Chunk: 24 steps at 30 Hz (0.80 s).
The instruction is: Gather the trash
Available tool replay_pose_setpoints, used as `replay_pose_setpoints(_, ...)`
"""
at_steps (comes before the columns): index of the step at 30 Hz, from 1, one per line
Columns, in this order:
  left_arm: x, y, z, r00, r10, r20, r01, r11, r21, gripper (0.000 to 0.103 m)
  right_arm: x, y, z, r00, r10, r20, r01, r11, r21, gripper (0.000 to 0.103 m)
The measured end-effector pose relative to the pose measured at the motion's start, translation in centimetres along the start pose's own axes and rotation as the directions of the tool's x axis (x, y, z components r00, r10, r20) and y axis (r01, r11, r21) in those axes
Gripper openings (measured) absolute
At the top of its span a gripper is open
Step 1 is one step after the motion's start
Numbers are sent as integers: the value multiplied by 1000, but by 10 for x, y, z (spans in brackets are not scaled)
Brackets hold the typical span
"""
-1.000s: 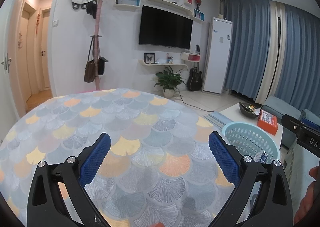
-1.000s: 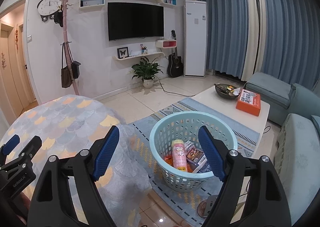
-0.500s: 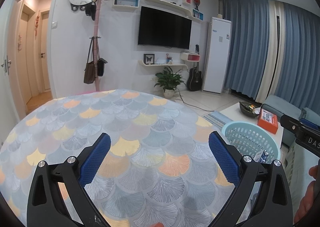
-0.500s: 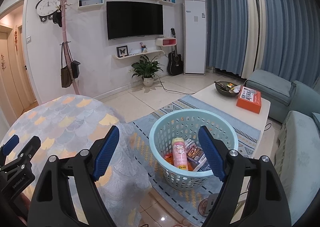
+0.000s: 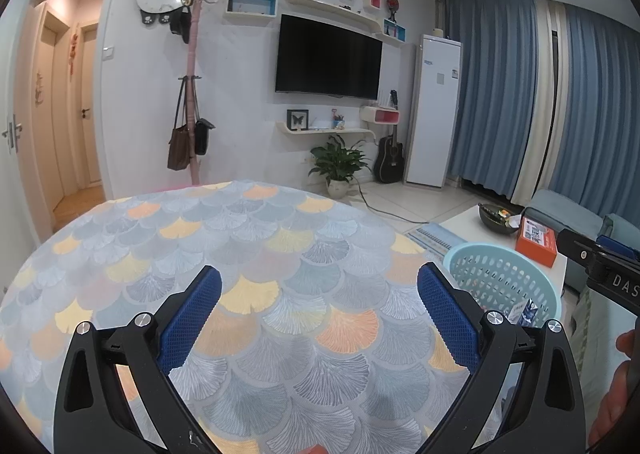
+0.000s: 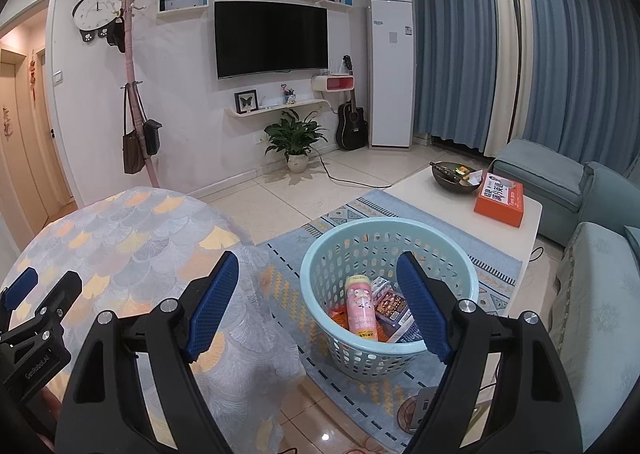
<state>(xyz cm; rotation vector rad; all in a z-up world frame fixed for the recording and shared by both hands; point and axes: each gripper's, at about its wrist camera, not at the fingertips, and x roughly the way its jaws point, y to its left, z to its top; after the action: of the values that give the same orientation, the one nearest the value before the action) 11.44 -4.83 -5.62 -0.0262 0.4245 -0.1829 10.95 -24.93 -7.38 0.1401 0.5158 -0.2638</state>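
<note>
Plainly, the round desk [image 5: 256, 262] under its fan-patterned cloth takes up most of the room in front of the person, and nothing I can see lies on the part of it that shows, which suggests the clearing is largely done. Just beside its edge, down on the blue rug [image 6: 496, 266], stands the pale blue laundry-style basket [image 6: 320, 274], probably set there so that anything lifted off the cloth need only be carried a short way and dropped. Inside it the collected trash sits in a heap: a pink bottle [image 6: 362, 308] leaning upright among several snack packets [image 6: 390, 304]. The right claw [image 6: 316, 304] hangs above the basket with its blue pads spread wide and nothing between them. The left claw [image 5: 318, 318] hovers over the cloth, equally spread and empty, seemingly ready for anything left.
</note>
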Motion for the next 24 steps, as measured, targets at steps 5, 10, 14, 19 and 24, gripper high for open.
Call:
replay_pose_setpoints(5, -1, 0, 0, 1000, 0, 1, 0, 1000, 1, 95, 1, 1, 0, 1000, 0, 0, 0, 1000, -2, 77)
replay_pose_setpoints(10, 0, 5, 2, 1000, 6, 0, -6, 1000, -9, 95, 1, 1, 0, 1000, 0, -1, 0, 1000, -2, 77)
replay_pose_setpoints(14, -2, 6, 3, 1000, 20, 21, -20, 1000, -5, 95, 3, 3, -1, 1000, 6, -3, -6, 1000, -4, 77)
replay_pose_setpoints(19, -2, 5, 3, 999, 21, 24, -22, 1000, 17, 95, 4, 3, -1, 1000, 6, -4, -6, 1000, -8, 77)
replay_pose_setpoints(24, 2, 10, 3, 1000, 3, -6, -3, 1000, -5, 95, 4, 3, -1, 1000, 5, -5, -5, 1000, -5, 77)
